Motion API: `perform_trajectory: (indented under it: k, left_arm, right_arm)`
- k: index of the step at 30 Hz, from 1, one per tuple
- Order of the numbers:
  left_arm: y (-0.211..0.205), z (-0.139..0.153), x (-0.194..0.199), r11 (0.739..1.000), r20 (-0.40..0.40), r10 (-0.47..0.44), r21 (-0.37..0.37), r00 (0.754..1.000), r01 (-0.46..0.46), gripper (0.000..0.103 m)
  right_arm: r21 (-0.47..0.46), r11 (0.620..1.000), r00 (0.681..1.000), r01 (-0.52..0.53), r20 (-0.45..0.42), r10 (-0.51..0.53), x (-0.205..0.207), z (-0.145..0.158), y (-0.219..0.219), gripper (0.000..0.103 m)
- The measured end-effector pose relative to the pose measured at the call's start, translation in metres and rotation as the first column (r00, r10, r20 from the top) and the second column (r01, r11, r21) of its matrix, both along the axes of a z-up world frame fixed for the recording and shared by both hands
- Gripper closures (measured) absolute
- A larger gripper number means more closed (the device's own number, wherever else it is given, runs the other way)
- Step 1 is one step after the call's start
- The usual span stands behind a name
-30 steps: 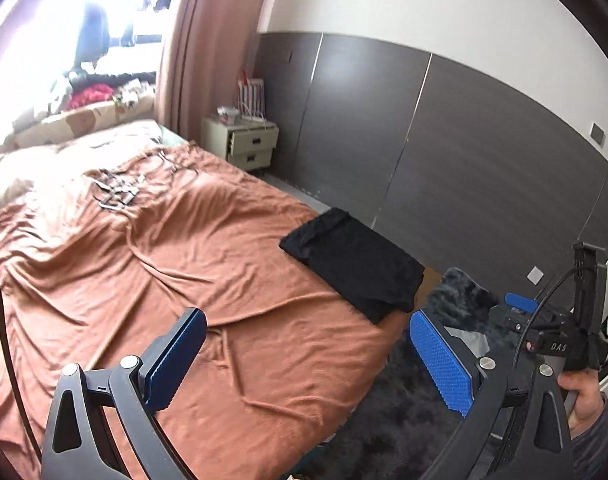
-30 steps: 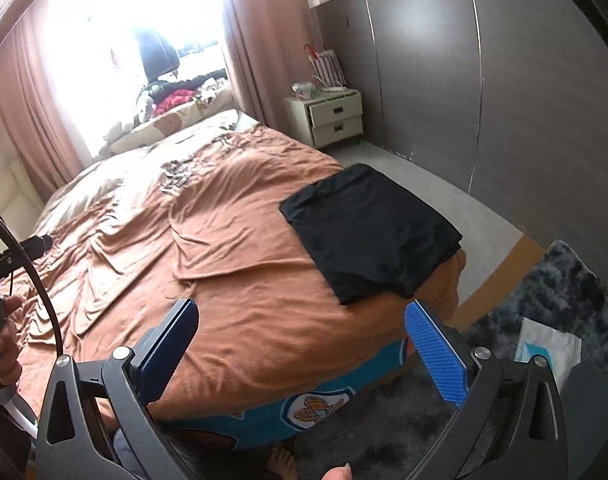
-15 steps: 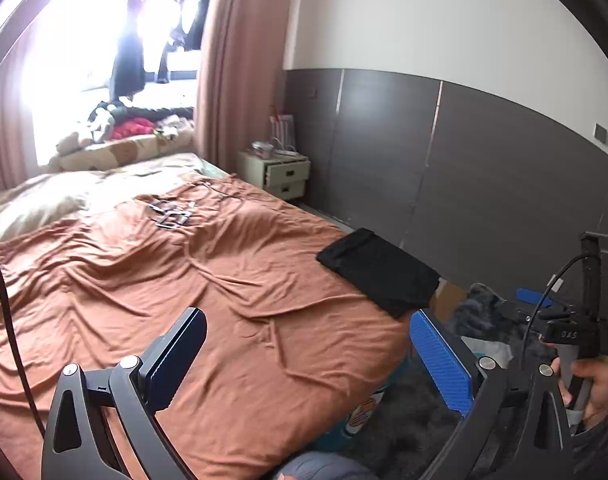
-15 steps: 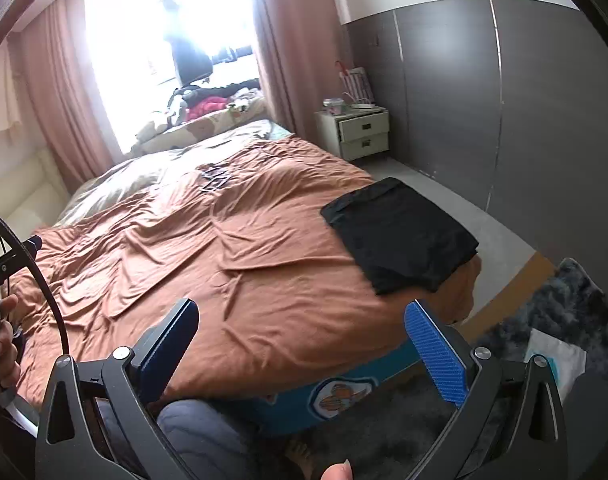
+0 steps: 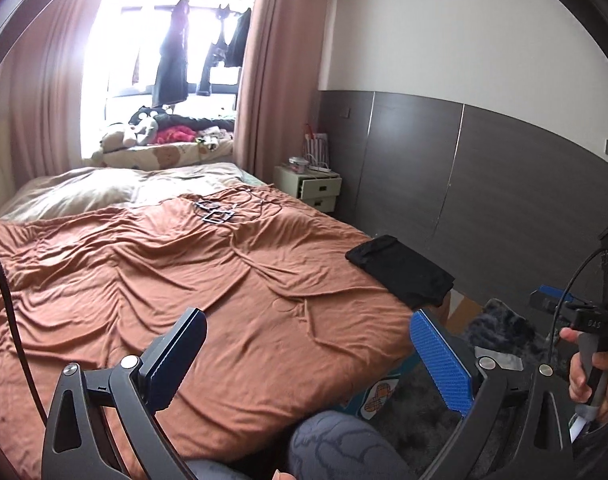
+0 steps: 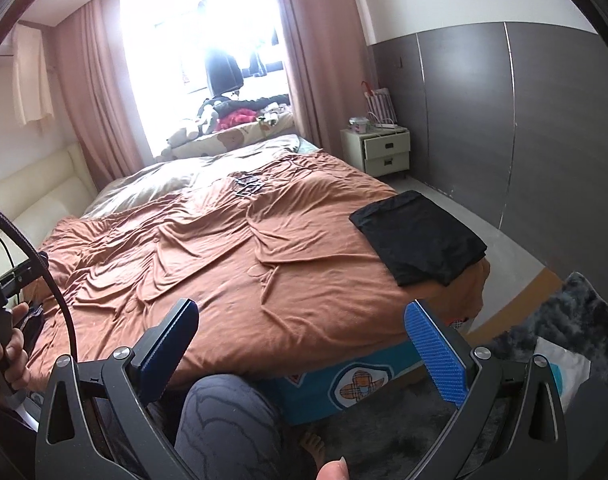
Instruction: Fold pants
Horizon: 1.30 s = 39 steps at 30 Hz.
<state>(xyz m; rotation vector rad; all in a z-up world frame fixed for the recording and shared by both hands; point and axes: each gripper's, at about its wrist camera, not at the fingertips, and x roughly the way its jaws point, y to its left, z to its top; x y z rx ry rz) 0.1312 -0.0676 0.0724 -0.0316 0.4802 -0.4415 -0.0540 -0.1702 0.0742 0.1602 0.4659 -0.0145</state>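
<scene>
Change since a second ago: both cameras have pulled back and tilted up — the window and the curtains now fill the top of each view, and the bed looks farther away. A knee in patterned grey trousers (image 6: 228,420) has come into the bottom of both views.

Pants: the black pants (image 6: 418,236) lie as a flat, folded packet on the near right corner of the bed (image 5: 184,280), one edge a little over the side (the same place as before).

Left gripper (image 5: 308,364): wide open, nothing between the blue pads, held above the foot of the bed and well apart from the pants.

Right gripper (image 6: 300,356): also wide open and empty, low at the bed's foot end.

Hands: the person's right hand (image 5: 592,376) shows at the right edge of the left view, around its handle; the left hand (image 6: 8,344) shows the same at the left edge of the right view.

Step in hand: I judge that the folding is finished and the grippers are moving away. To do this well — keep both open and clear of the brown cover (image 6: 224,248), so no fabric is dragged and the packet stays square.

Other things: a nightstand (image 6: 384,152) by the dark wall, small metal frames (image 5: 216,212) far up the bed.
</scene>
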Motion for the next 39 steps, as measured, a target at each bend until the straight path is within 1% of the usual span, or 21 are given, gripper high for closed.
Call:
perform_trajectory:
  k: [4,9,13,18,22,24,27,30,34,36,39]
  left_arm:
    - [0.012,-0.008,-0.022,0.999,0.013,0.031,0.006,0.999,-0.031,0.000]
    - [0.022,-0.018,-0.052,0.998,0.021,0.058,-0.001,0.998,-0.058,0.000]
    - [0.026,-0.027,-0.076,0.996,0.041,0.085,0.020,0.996,-0.086,0.000]
    - [0.037,-0.039,-0.099,0.994,0.038,0.111,0.006,0.993,-0.112,0.000]
    - [0.041,-0.048,-0.113,0.991,0.039,0.133,0.018,0.990,-0.134,0.000]
    - [0.043,-0.053,-0.119,0.990,0.036,0.138,0.017,0.990,-0.139,0.000]
    - [0.044,-0.060,-0.129,0.987,0.043,0.154,0.037,0.987,-0.156,0.000]
    - [0.049,-0.065,-0.138,0.987,0.031,0.158,0.012,0.987,-0.158,0.000]
    - [0.054,-0.069,-0.147,0.983,0.039,0.180,0.008,0.983,-0.181,0.000]
    - [0.057,-0.071,-0.152,0.984,0.038,0.180,-0.005,0.983,-0.180,0.000]
    - [0.058,-0.075,-0.157,0.983,0.039,0.183,0.000,0.982,-0.183,0.000]
  right_arm:
    - [-0.020,1.000,1.000,-0.006,0.010,0.006,-0.014,-0.008,0.008,0.000]
    - [-0.022,1.000,1.000,-0.010,0.007,0.010,-0.025,-0.015,0.019,0.000]
    - [-0.017,1.000,1.000,-0.020,0.010,0.020,-0.035,-0.023,0.031,0.000]
    - [-0.043,0.999,0.999,-0.030,0.015,0.030,-0.046,-0.031,0.048,0.000]
    - [-0.080,0.997,0.999,-0.023,0.025,0.025,-0.051,-0.036,0.061,0.000]
    - [-0.078,0.997,0.999,-0.029,0.024,0.031,-0.053,-0.039,0.066,0.000]
    - [-0.057,0.997,0.999,-0.045,0.016,0.046,-0.053,-0.043,0.072,0.000]
    - [-0.077,0.996,0.999,-0.042,0.029,0.044,-0.056,-0.045,0.080,0.000]
    - [-0.090,0.995,0.998,-0.045,0.036,0.049,-0.060,-0.051,0.089,0.000]
    - [-0.088,0.995,0.998,-0.051,0.034,0.054,-0.059,-0.053,0.092,0.000]
    - [-0.082,0.995,0.998,-0.051,0.033,0.054,-0.062,-0.060,0.098,0.000]
